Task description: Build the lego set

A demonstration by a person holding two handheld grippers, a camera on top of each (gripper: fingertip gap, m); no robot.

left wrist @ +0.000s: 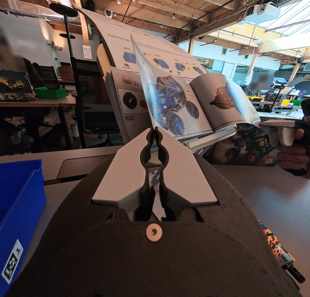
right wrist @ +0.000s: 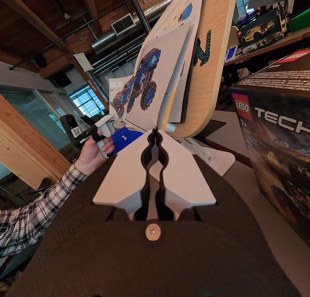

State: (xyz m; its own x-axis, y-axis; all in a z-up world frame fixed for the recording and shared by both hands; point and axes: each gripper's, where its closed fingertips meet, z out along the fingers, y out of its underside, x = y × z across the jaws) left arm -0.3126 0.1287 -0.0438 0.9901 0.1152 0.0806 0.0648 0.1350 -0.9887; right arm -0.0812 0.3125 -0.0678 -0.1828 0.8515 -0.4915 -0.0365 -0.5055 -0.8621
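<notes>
The instruction booklet [left wrist: 226,101] stands open on a white stand against a wooden board [right wrist: 209,71]. My left gripper [left wrist: 155,130] is shut on the lower edge of a loose page [left wrist: 167,101] showing a blue monster truck. It holds that page lifted and curled away from the booklet, and the paper runs down between the fingers. It also shows in the right wrist view [right wrist: 111,117], held by a hand in a plaid sleeve. My right gripper [right wrist: 155,129] is shut with nothing seen in it, tips at the stand's lower ledge beside the booklet's right page. It also shows in the left wrist view [left wrist: 263,123].
A blue bin [left wrist: 20,196] stands at the left on the grey table. The black set box [right wrist: 276,138] stands close on the right behind the stand [right wrist: 223,161]. A built piece with flame stickers [left wrist: 276,250] lies at the table's near right. Desks and boxes fill the room behind. The grippers' ends are close to 30 cm from one another.
</notes>
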